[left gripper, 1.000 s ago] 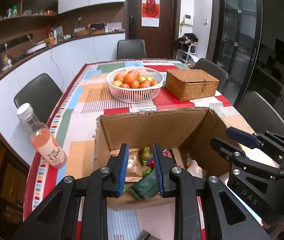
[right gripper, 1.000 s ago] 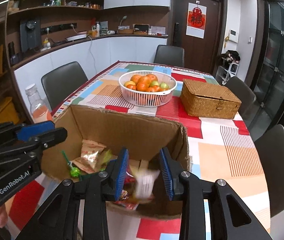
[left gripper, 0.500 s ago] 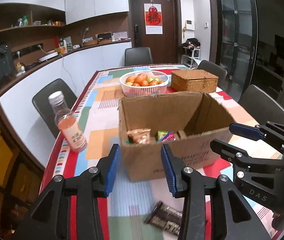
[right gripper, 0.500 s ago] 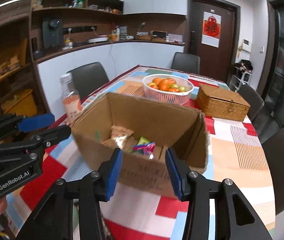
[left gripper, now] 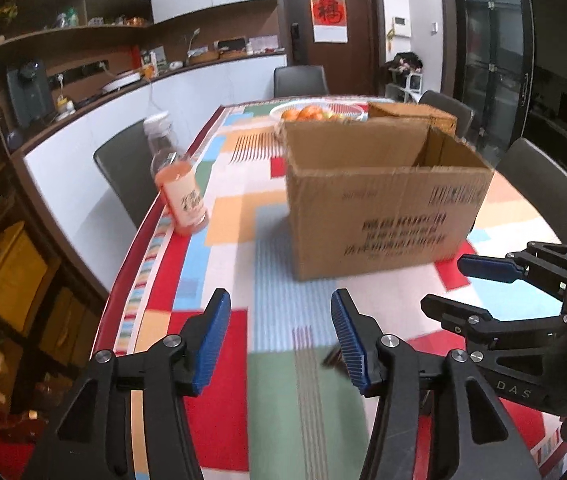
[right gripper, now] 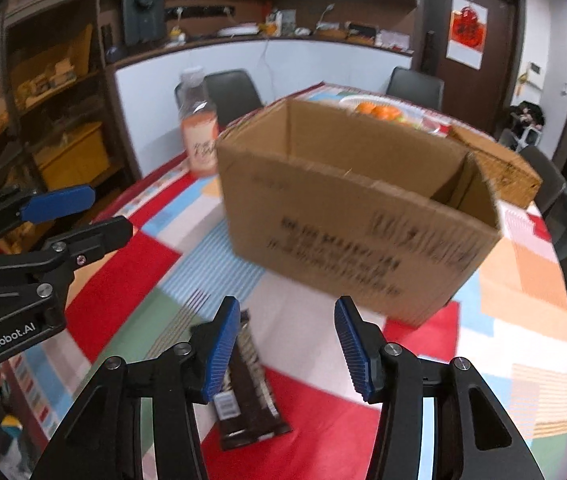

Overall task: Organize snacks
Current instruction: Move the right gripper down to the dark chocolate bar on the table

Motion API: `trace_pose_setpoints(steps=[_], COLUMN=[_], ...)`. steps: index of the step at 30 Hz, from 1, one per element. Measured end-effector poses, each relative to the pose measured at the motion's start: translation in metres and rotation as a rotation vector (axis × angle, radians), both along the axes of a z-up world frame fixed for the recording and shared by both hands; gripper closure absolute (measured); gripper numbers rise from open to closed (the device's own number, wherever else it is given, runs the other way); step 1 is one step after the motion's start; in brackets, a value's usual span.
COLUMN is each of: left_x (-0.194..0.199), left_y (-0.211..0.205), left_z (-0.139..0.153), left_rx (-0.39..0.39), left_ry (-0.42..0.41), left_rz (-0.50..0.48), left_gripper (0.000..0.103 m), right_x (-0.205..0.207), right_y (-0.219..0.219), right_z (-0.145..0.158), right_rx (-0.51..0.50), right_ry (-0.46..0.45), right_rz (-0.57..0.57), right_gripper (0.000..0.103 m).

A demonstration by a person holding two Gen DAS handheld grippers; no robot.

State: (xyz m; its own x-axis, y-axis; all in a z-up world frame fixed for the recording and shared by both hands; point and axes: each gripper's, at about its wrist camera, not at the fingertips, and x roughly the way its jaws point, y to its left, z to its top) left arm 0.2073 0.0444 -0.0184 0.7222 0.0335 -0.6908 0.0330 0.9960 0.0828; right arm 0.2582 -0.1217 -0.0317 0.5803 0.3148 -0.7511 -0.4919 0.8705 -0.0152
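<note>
An open cardboard box (left gripper: 379,200) stands on the patterned tablecloth; it also shows in the right wrist view (right gripper: 355,216). Its contents are hidden from here. A dark brown snack bar (right gripper: 243,384) lies on the cloth in front of the box, just inside my right gripper's left finger; only its tip (left gripper: 333,360) shows in the left wrist view. My left gripper (left gripper: 279,340) is open and empty, low over the cloth, short of the box. My right gripper (right gripper: 283,344) is open and empty, low above the bar; it also shows in the left wrist view (left gripper: 467,284).
A bottle of pink drink (left gripper: 181,184) stands near the table's left edge. A white basket of oranges (left gripper: 315,112) and a wicker box (right gripper: 499,164) sit behind the cardboard box. Dark chairs (left gripper: 123,176) ring the table.
Both grippers let their snacks go into the box, pulled back out of it, dropped toward the near table edge, and opened wider. The box now looks taller and hides its contents.
</note>
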Motion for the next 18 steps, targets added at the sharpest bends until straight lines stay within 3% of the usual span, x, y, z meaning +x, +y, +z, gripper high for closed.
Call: trace_pose_setpoints(steps=[15, 18], left_x=[-0.024, -0.023], left_y=[0.021, 0.021], left_z=[-0.059, -0.068], left_rx=[-0.004, -0.006], left_ry=[0.162, 0.184], left_rz=[0.027, 0.030], left_gripper=[0.046, 0.046], right_x=[-0.011, -0.006], right_y=[0.038, 0.040], right_z=[-0.052, -0.063], right_rx=[-0.106, -0.114], right_ry=[0.146, 0.180], right_rz=[0.126, 0.127], right_gripper=[0.053, 0.045])
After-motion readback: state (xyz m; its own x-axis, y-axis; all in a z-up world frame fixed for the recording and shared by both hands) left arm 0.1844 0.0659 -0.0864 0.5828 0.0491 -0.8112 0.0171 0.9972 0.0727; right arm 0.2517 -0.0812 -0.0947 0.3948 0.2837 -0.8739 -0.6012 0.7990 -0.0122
